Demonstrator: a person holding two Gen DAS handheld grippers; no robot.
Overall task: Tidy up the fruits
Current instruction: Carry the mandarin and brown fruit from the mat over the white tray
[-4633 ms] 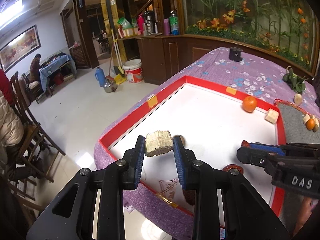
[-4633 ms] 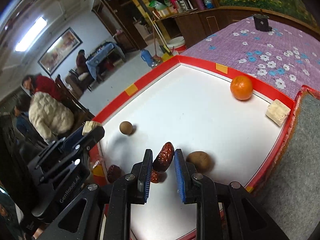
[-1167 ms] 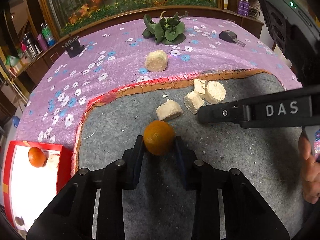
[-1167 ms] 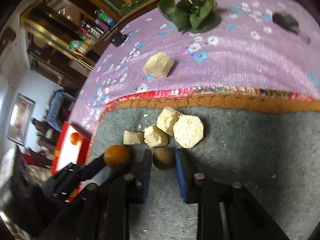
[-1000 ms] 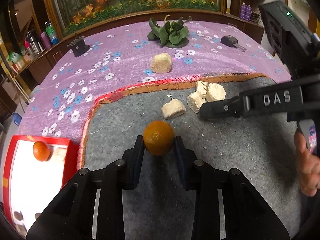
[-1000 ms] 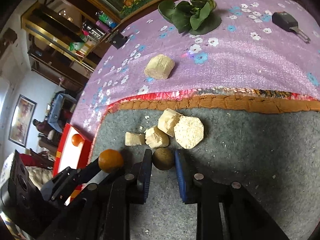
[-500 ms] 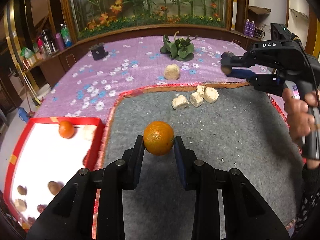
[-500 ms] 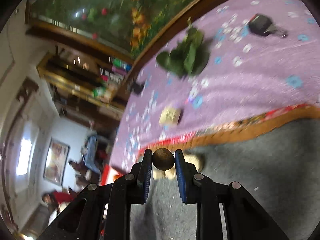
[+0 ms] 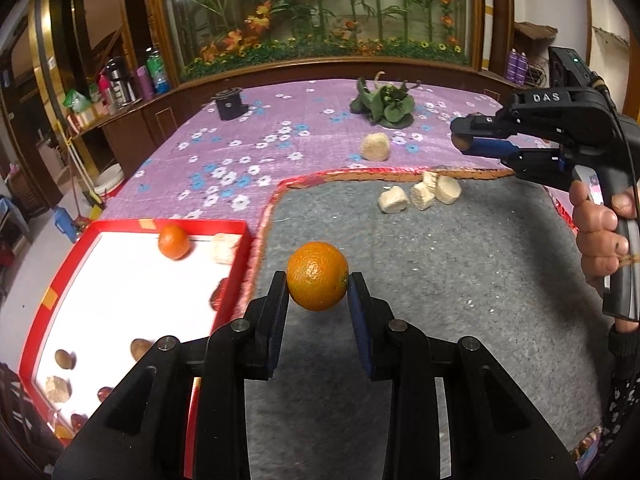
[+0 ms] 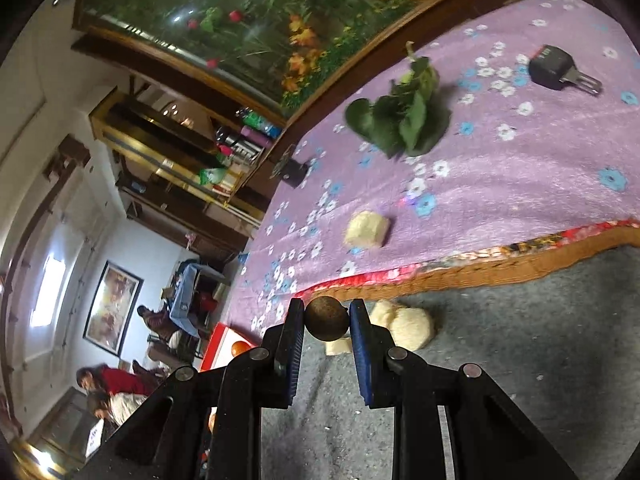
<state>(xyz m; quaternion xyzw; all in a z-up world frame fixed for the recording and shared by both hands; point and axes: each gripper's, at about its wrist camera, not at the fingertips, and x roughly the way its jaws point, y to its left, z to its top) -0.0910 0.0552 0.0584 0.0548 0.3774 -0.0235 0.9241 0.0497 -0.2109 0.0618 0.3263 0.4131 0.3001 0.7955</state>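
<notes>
Orange (image 9: 317, 275): clamped between the left gripper's (image 9: 317, 294) two pads at its widest part, lifted clear above the grey mat (image 9: 460, 280).
Brown ball (image 10: 326, 317): a small round fruit pinched between the right gripper's (image 10: 326, 326) pads near their tips, held above the mat's far edge.
Left gripper: closed on the orange, both pads touching it.
Right gripper: closed on the brown ball; in the left view it hangs at the right (image 9: 464, 142), gripped by a hand (image 9: 600, 236).
Pale chunks (image 9: 420, 196): clustered on the mat near its far border; another (image 9: 375, 146) lies apart on the purple cloth (image 9: 256, 152).
Red tray (image 9: 236, 276): left of the mat, holding a second orange (image 9: 173, 242) and several brown fruits.
Leaves (image 9: 384, 106): on the cloth, farther back.
</notes>
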